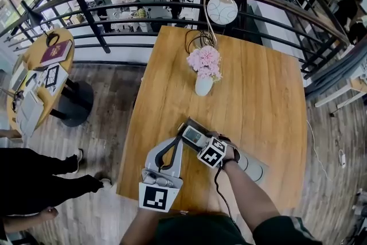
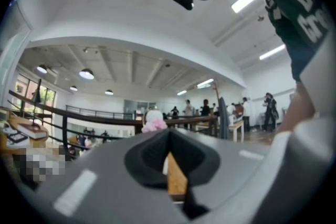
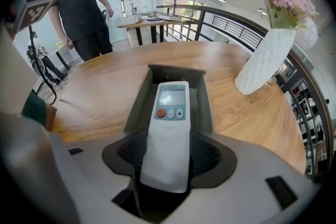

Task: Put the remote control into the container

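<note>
My right gripper (image 3: 169, 153) is shut on the lower half of a white remote control (image 3: 171, 113). The remote has a small screen and an orange button. Its front end reaches out over an open dark grey container (image 3: 137, 102) lying on the wooden table just ahead. In the head view the remote (image 1: 191, 135) sits near the table's front edge, with the container (image 1: 187, 123) under its far end and the right gripper (image 1: 199, 140) behind it. The left gripper (image 1: 174, 144) lies beside them on the left, shut and holding nothing. In its own view the left gripper (image 2: 168, 139) faces out across the room.
A white vase of pink flowers (image 1: 203, 82) stands mid-table, seen to the right of the container as the vase (image 3: 265, 63). A globe lamp (image 1: 222, 8) stands at the far edge before a black railing (image 1: 114, 6). A round side table (image 1: 43, 60) and a standing person (image 1: 40, 178) are on the left.
</note>
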Tool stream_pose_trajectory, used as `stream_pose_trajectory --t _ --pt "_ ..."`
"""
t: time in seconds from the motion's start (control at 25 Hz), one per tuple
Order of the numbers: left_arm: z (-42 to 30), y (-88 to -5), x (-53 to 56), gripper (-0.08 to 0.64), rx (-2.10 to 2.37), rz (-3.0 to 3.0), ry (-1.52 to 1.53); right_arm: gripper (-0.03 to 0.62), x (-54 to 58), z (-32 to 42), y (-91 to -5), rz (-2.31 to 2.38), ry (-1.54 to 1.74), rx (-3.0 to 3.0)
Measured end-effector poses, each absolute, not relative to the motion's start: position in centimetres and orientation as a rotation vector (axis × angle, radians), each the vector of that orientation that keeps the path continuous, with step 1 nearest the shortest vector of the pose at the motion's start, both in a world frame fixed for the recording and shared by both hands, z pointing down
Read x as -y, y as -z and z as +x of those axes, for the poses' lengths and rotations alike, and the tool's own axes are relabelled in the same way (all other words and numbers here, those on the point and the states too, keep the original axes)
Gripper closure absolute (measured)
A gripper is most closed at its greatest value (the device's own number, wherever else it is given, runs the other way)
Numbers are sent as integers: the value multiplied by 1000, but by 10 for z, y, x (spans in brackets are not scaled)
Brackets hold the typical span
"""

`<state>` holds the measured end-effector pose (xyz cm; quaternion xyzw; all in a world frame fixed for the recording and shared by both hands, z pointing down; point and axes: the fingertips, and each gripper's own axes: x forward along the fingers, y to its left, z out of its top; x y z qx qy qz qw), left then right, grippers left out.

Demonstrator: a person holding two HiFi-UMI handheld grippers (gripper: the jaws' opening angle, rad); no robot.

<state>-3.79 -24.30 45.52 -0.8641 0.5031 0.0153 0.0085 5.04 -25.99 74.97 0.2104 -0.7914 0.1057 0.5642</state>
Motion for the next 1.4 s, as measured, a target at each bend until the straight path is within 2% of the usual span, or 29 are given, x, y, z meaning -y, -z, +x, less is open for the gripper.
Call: stream_pose_trajectory --t 1.16,1.4 --pt "-38 -458 236 563 -1546 -2748 -78 325 265 46 -749 492 -329 1781" --pt "-38 -457 236 564 -1534 -2764 -90 302 267 46 -740 524 -323 1803"
